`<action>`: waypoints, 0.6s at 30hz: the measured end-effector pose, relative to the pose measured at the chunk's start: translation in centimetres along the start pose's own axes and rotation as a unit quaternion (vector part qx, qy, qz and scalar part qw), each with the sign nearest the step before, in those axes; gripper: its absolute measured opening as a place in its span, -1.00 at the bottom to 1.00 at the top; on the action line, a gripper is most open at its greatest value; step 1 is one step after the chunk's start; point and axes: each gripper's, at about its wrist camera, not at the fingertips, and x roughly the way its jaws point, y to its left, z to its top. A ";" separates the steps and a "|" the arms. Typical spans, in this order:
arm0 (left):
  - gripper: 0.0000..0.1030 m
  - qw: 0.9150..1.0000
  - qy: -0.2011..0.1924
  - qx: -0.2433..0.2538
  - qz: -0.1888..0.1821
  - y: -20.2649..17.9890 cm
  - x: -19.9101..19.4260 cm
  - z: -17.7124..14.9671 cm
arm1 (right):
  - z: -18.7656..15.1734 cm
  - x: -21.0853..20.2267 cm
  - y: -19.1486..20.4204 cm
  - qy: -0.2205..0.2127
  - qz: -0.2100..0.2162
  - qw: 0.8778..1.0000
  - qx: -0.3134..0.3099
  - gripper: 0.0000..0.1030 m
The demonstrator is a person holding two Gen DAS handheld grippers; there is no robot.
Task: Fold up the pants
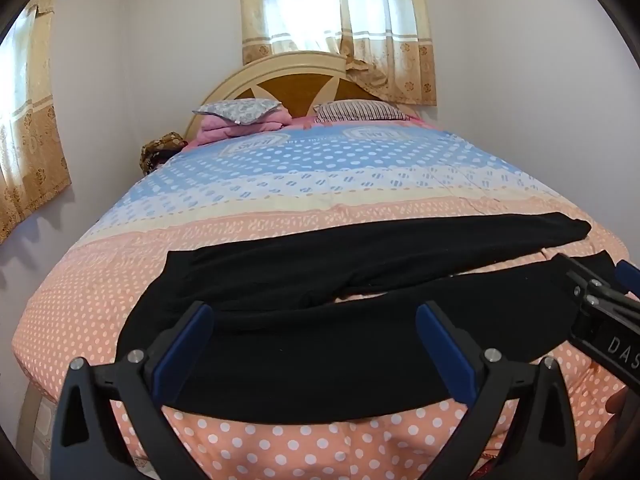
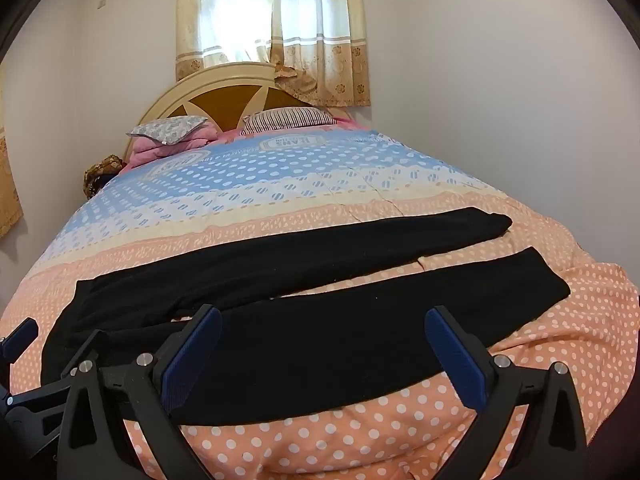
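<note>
Both tools — left (image 1: 316, 338), right (image 2: 324, 340) — wide open, empty, above flat black pants (image 2: 304, 280).

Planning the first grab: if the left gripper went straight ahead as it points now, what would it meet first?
Most likely the black pants: the open left gripper frames the near leg lying on the bedspread. Depth is uncertain, though.

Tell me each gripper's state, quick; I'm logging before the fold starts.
Left gripper: jaws open, holding nothing, above the black pants.
Right gripper: jaws open, holding nothing.
</note>
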 end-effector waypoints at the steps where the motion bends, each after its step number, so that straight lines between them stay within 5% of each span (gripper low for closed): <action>1: 1.00 1.000 0.000 0.000 0.000 0.0 0.0 0.0 | -0.1 0.0 0.1 0.000 0.000 1.000 -0.001 0.98; 18: 1.00 1.000 0.004 0.003 0.000 -0.3 0.3 -0.4 | 0.1 0.0 -0.3 0.008 0.007 1.000 0.007 0.98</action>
